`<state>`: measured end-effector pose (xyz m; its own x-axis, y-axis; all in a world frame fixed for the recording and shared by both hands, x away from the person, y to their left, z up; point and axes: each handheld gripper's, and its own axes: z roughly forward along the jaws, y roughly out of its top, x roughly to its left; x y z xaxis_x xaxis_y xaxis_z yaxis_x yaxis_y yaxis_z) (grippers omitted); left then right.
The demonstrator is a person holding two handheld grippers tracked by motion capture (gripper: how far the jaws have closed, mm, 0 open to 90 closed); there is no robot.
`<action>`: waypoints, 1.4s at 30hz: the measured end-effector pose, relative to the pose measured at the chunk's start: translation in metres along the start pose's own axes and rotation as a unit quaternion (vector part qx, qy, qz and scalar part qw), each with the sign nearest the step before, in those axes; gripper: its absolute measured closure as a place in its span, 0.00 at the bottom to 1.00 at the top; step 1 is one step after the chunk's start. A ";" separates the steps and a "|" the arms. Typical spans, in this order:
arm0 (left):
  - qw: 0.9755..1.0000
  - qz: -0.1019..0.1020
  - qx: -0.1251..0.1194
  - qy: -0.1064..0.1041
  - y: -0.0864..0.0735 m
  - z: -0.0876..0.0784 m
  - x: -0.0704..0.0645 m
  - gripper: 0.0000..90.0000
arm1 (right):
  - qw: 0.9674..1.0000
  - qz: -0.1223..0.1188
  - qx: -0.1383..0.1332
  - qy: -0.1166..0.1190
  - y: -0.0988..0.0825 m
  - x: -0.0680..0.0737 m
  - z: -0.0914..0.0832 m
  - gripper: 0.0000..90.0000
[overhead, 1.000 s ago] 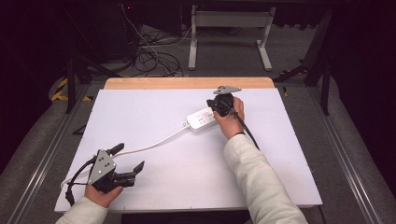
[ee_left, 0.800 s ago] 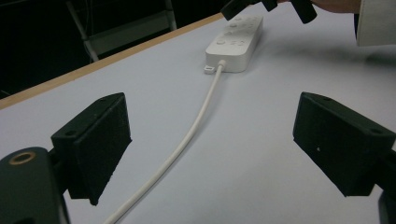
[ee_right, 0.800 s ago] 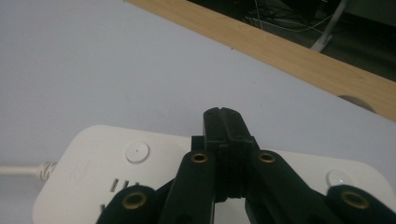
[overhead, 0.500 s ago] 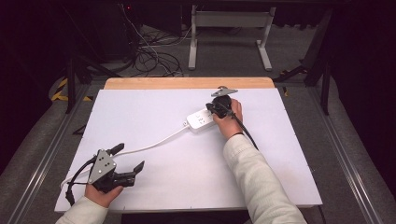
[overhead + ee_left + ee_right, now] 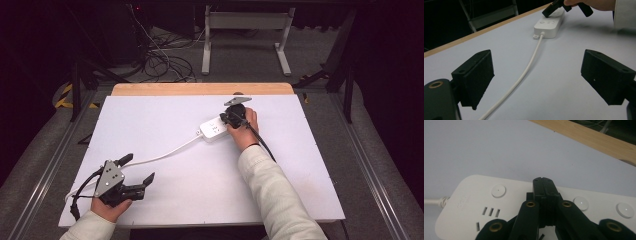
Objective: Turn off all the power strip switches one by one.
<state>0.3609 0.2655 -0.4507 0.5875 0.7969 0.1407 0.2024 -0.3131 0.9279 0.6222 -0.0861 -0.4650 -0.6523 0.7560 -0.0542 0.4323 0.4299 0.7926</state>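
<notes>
A white power strip lies on the white tabletop, right of centre, and its white cable runs toward the near left. My right gripper is over the strip's right part, held from behind by a hand. In the right gripper view the strip shows round buttons and socket slots. There the right gripper is shut with nothing between the jaws, its tips at the strip's top face. My left gripper rests open at the near left. Its view has the cable passing between its fingers toward the strip.
A wooden strip borders the table's far edge. Behind it stand a metal frame and tangled cables on the floor. Metal rails run along both sides of the table.
The right gripper has crept slightly left over the power strip. The left gripper has stayed put.
</notes>
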 end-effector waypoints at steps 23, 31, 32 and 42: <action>1.000 0.003 -0.002 0.001 0.000 -0.001 0.000 0.13 | 1.000 -0.001 -0.001 -0.015 -0.001 0.004 0.000 1.00; 1.000 0.001 -0.001 0.001 0.000 -0.001 0.000 0.13 | 1.000 -0.003 -0.001 -0.020 -0.001 0.006 0.000 1.00; 1.000 0.002 -0.001 0.001 0.000 -0.001 -0.001 0.13 | 1.000 -0.004 0.002 -0.022 -0.001 0.006 0.001 1.00; 1.000 0.001 -0.001 0.003 0.000 -0.001 0.000 0.13 | 1.000 0.005 -0.006 -0.014 0.002 0.003 -0.005 1.00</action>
<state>0.3603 0.2662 -0.4499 0.5838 0.7989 0.1451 0.1992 -0.3142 0.9282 0.6179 -0.0858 -0.4604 -0.6297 0.7742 -0.0632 0.4308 0.4157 0.8010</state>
